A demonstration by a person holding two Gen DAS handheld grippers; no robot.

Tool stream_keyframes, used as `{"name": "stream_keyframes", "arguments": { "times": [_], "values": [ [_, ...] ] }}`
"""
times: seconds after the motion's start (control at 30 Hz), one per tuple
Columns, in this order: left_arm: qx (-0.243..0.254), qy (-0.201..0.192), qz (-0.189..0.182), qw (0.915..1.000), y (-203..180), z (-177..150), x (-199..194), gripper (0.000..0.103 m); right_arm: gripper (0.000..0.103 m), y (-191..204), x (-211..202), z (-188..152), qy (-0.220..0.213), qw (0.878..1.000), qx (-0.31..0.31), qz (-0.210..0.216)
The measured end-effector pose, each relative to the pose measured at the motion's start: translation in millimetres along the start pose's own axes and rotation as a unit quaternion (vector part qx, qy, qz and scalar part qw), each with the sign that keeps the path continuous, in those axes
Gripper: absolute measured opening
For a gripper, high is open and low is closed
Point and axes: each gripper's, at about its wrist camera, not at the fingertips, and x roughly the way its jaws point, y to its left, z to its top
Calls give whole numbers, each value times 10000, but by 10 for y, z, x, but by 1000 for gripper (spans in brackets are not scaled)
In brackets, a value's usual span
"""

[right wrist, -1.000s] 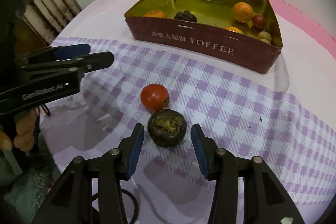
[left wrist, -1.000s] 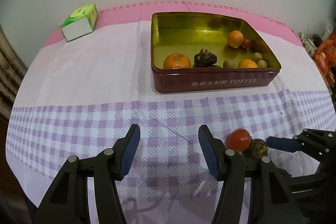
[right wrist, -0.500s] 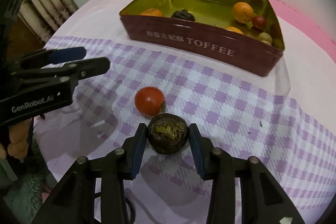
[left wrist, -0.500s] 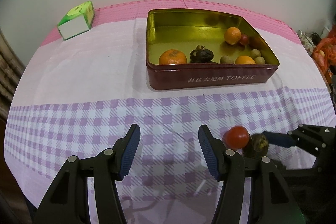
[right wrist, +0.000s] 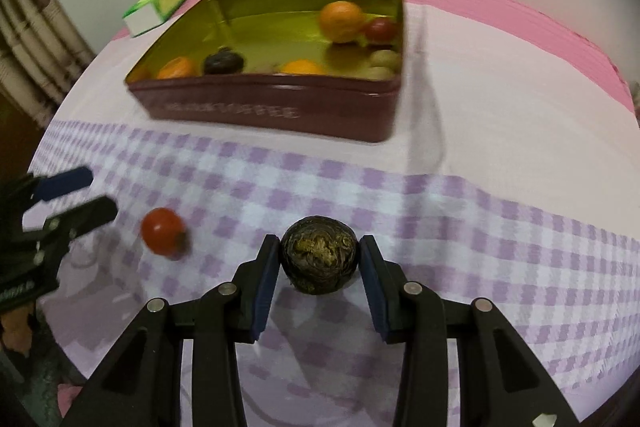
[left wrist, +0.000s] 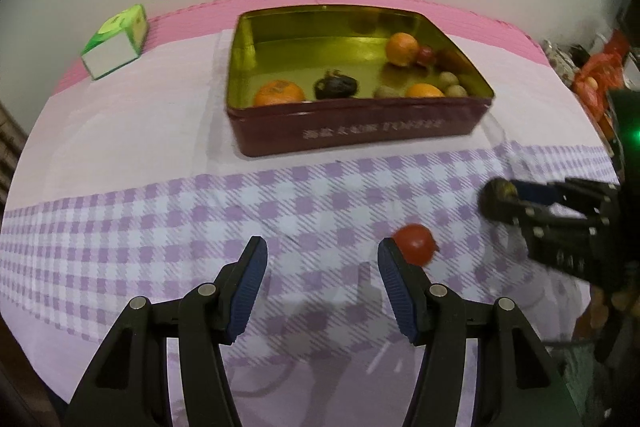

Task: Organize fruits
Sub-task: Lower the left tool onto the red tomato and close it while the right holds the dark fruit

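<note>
One dark wrinkled fruit [right wrist: 319, 260] sits clamped in the right gripper [right wrist: 319, 267], one red tomato [right wrist: 162, 230] lies at its nine o'clock, and the left gripper [left wrist: 318, 285] gapes empty.

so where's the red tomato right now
The red tomato sits loose on the checked cloth in front of the toffee tin, just beside the left gripper's right-hand finger; in the right wrist view it lies left of the held dark fruit.
</note>
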Motion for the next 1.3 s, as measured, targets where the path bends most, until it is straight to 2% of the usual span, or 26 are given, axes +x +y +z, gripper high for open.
{"name": "stream_keyframes", "arguments": {
  "times": [0.1, 0.37, 0.53, 0.77, 1.03, 1.3],
  "values": [
    [106, 47, -117, 9999, -91, -30, -11, 59, 38, -47, -2, 4, -79, 9998, 26, -164],
    [312, 188, -370, 9987, -323, -85, -6, 59, 38, -120, -10, -29, -134, 9997, 131, -123],
    [352, 310, -402, 9981, -424, -58, 77, 59, 38, -132, 1, -31, -126, 9997, 184, -61],
    [305, 347, -257, 9986, -473, -5, 203, 58, 38, -137, -4, -43, -135, 9997, 201, -59],
    [324, 373, -189, 9986, -517, 44, 309, 44, 38, -131, -8, -42, -140, 9996, 220, -57],
    [337, 391, -270, 9983, -546, 51, 353, 34, 38, -135, -4, -41, -140, 9996, 223, -53]
  ]
}}
